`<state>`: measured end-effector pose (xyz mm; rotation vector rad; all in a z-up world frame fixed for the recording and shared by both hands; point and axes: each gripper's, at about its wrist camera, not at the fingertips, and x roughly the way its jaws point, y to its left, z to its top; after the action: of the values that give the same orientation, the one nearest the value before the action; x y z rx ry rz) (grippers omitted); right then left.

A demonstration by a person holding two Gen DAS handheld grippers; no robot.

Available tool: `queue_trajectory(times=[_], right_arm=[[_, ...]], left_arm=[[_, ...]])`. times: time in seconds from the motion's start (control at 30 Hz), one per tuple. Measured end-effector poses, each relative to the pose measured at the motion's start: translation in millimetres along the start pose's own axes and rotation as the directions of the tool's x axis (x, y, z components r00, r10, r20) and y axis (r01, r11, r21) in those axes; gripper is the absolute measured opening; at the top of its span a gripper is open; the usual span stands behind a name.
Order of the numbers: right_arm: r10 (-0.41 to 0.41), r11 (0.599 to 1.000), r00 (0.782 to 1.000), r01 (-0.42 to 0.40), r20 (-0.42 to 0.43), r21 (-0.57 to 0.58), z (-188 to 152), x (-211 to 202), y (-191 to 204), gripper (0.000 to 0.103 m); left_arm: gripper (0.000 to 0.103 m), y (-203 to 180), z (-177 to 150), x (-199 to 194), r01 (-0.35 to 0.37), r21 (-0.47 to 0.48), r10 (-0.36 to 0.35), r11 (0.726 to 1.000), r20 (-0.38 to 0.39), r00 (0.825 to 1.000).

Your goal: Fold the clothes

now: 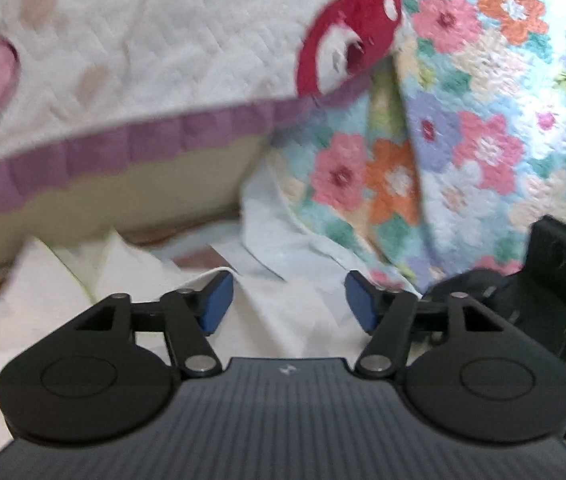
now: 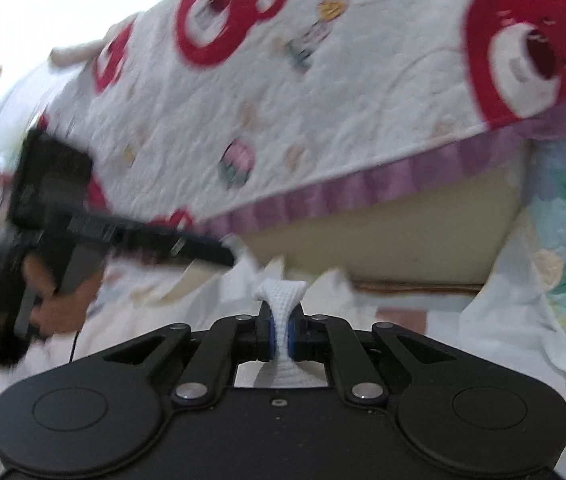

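Observation:
A white garment (image 1: 43,296) lies crumpled on the surface below the bed's edge. My left gripper (image 1: 287,304) hovers over it, open. Its blue pads (image 1: 215,304) stand well apart and nothing is pressed between them. In the right wrist view my right gripper (image 2: 281,330) is shut on a bunched fold of white knit fabric (image 2: 281,290). The fabric sticks up past the fingertips and hangs below them. My left gripper (image 2: 223,254) shows side-on at the left of that view, held by a hand (image 2: 59,308) and pointing toward the same white cloth.
A white quilt with red bear prints and a purple border (image 2: 323,196) hangs over a cream mattress edge (image 2: 403,240) just behind the cloth. A floral quilt (image 1: 463,140) drapes down on the right. The right gripper's black body (image 1: 559,276) sits at the far right of the left wrist view.

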<state>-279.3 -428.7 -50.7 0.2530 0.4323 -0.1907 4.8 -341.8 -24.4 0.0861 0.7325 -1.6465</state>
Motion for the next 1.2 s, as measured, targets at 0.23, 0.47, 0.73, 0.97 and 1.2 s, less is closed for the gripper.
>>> queue_trajectory(times=[0.23, 0.47, 0.73, 0.97, 1.2], right_arm=[[0.083, 0.993, 0.925, -0.108, -0.372, -0.049, -63, 38, 38, 0.009], [0.043, 0.998, 0.93, -0.025, -0.364, 0.055, -69, 25, 16, 0.009], [0.132, 0.991, 0.931, -0.135, -0.339, 0.015, -58, 19, 44, 0.009], [0.132, 0.991, 0.948, -0.131, -0.288, 0.023, -58, 8, 43, 0.007], [0.012, 0.989, 0.978, 0.019, -0.21, 0.146, -65, -10, 4, 0.012]], left_arm=[[0.065, 21, -39, 10, -0.123, -0.113, 0.113, 0.986, -0.092, 0.989], [0.065, 10, -35, 27, -0.039, -0.104, 0.02, 0.994, -0.172, 0.985], [0.057, -6, -30, 105, -0.077, -0.134, 0.01, 0.988, -0.438, 0.899], [0.001, 0, -15, 36, -0.166, -0.195, 0.14, 0.967, -0.141, 0.98], [0.001, 20, -54, -27, -0.381, -0.339, 0.389, 0.86, -0.048, 0.92]])
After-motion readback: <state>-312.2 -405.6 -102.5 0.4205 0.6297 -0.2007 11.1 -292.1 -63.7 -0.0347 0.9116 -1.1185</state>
